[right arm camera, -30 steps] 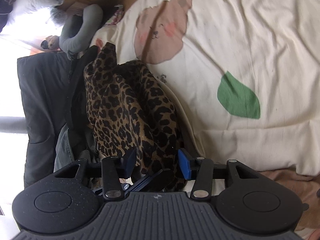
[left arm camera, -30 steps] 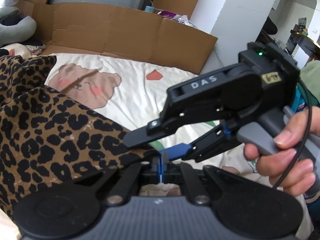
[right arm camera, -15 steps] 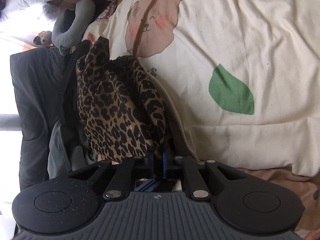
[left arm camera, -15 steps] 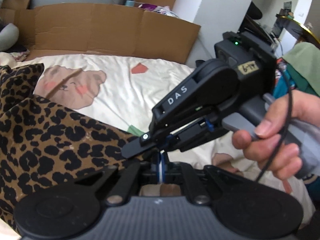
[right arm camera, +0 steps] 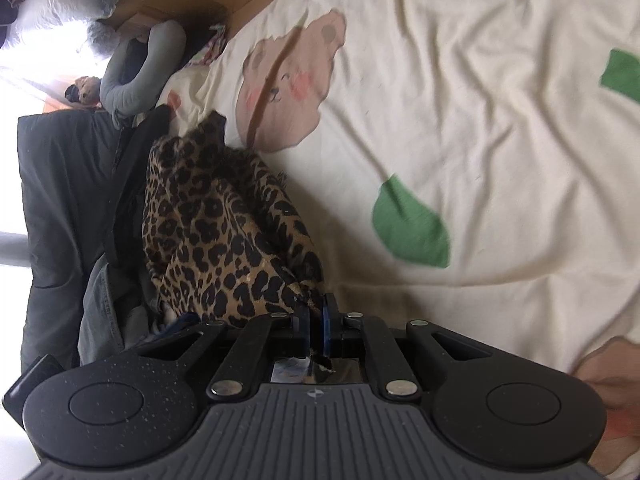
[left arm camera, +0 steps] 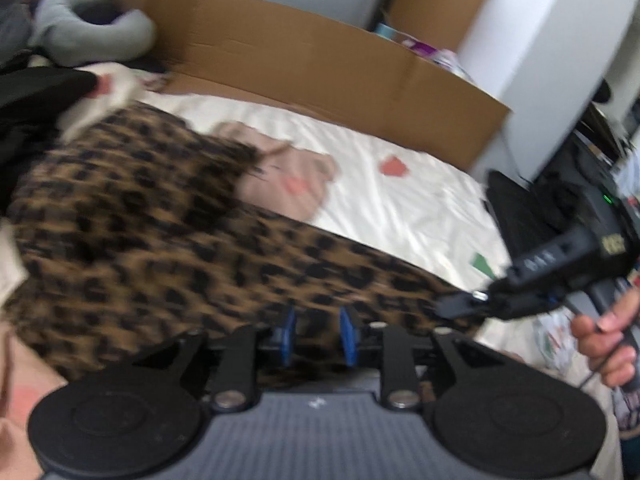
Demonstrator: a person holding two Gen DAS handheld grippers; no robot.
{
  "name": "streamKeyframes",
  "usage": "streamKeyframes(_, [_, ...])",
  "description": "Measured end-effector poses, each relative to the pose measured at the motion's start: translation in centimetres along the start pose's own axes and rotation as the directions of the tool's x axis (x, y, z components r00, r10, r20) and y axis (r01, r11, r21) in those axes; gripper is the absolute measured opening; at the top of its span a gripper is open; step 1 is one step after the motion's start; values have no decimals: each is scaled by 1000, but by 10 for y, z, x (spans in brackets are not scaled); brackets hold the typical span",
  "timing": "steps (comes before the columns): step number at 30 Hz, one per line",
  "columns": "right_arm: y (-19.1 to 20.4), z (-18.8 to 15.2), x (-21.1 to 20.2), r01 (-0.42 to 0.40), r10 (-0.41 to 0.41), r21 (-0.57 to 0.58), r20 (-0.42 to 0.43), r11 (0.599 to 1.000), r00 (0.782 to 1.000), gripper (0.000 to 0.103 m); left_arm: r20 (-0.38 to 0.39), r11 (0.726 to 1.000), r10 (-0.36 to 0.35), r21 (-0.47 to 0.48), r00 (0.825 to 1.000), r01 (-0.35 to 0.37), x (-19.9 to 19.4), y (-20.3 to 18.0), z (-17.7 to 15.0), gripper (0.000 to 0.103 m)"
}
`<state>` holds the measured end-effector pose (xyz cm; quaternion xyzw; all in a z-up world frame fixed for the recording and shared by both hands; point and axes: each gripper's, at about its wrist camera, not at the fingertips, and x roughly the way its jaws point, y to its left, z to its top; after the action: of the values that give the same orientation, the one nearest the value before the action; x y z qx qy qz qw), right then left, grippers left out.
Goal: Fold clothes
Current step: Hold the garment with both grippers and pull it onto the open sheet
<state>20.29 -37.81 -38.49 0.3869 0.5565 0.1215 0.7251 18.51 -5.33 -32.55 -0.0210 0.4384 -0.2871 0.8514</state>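
- Left wrist view is pretty blurry, but the leopard print garment [left arm camera: 168, 240] fills the whole left and middle of it, spread over the cream bedsheet [left arm camera: 400, 200] with the bear print [left arm camera: 292, 184] poking out past its far edge.
- My left gripper [left arm camera: 316, 336] has its blue pads [left arm camera: 286, 334] a narrow gap apart and they're opening right now. Leopard cloth sits between and under them, but the pads aren't pressing on it as far as I can see.
- Only this view shows the cardboard wall [left arm camera: 320, 64] along the far side of the bed, and the white pillar [left arm camera: 540, 52] behind it.
- It's also the only view that shows my right gripper [left arm camera: 452, 306] from outside: over at the right edge, tip pinched onto the garment's corner, with my right hand [left arm camera: 604, 340] wrapped around the handle.
- Right wrist view is much sharper. There the garment [right arm camera: 224, 232] hangs bunched up on the left, running down to my right gripper [right arm camera: 316, 322].
- Those pads [right arm camera: 328, 320] are squeezed nearly together with a bit of leopard fabric caught between them.
- This view alone shows the dark clothes [right arm camera: 64, 200] piled at the left, the grey pillow [right arm camera: 140, 68] above them, and the green leaf print [right arm camera: 412, 232] on the sheet to the right.
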Motion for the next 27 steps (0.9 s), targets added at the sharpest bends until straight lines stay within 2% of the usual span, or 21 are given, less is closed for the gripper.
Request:
streamKeyframes(5, [-11,6,-15,27,-28,8,41,1000,999,3,32,995,92,-40,995,-91,-5,26,9,40])
streamKeyframes(11, [-23,12,-34,61,-62,16,91,998,994,3,68,981,190,-59,979,-187,-8,50,22,55])
streamKeyframes(15, [-32,17,-49,86,-89,31,132,996,987,3,86,976,213,-57,973,-208,-8,63,31,58])
streamKeyframes(17, [-36,18,-56,96,-100,39,151,995,983,3,94,974,222,-57,970,-218,-7,70,36,62])
streamKeyframes(19, [-41,21,-65,111,-118,50,176,993,977,3,107,973,230,-55,967,-225,-3,75,42,71])
streamKeyframes(27, [-64,28,-89,169,-185,88,229,982,956,3,111,976,217,-45,970,-213,18,84,55,71])
